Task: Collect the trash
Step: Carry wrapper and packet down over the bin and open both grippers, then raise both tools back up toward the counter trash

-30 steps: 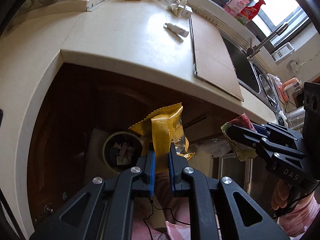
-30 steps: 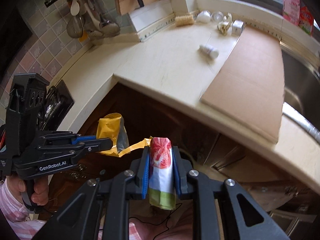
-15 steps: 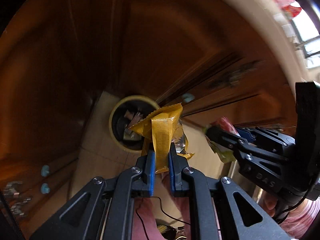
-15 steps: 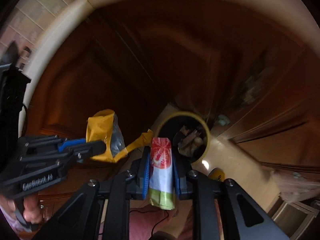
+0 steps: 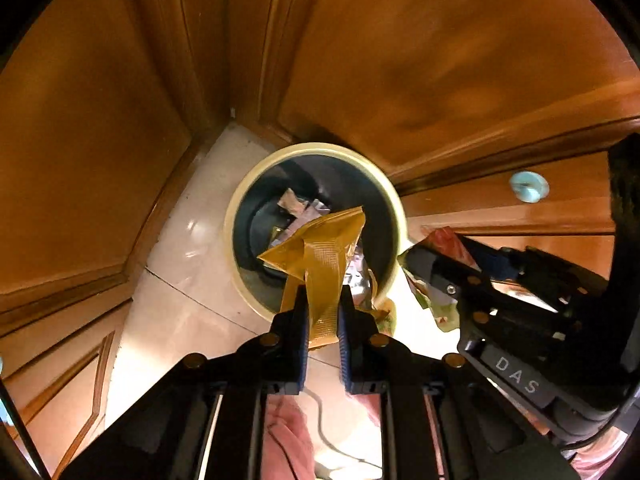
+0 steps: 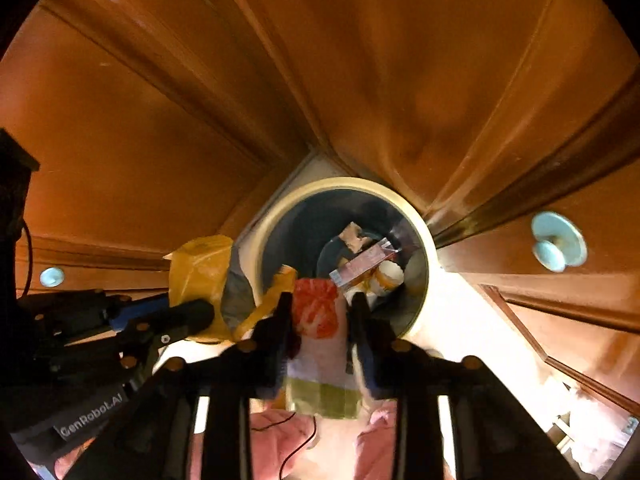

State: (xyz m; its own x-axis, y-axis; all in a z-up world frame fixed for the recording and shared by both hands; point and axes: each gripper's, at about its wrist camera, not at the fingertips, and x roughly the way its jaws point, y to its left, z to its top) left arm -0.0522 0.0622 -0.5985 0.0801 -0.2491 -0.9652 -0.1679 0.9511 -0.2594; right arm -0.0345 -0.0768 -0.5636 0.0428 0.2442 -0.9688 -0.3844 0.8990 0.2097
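Yellow wrapper [image 5: 320, 256] points lengthwise from left gripper [image 5: 322, 304] (nearly shut) toward bin [image 5: 394, 200].

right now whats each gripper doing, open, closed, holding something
Left gripper: shut on the yellow wrapper, over the trash bin.
Right gripper: jaws opening, the red and white packet between them, apparently loose.

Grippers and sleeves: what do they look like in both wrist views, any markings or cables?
Both are black two-finger tools with brass-coloured screws and blue ribbed pads. The right gripper carries "DAS" lettering; the left gripper reads "GenRobot.AI". A thin dark cable hangs below. The person wears pink sleeves.
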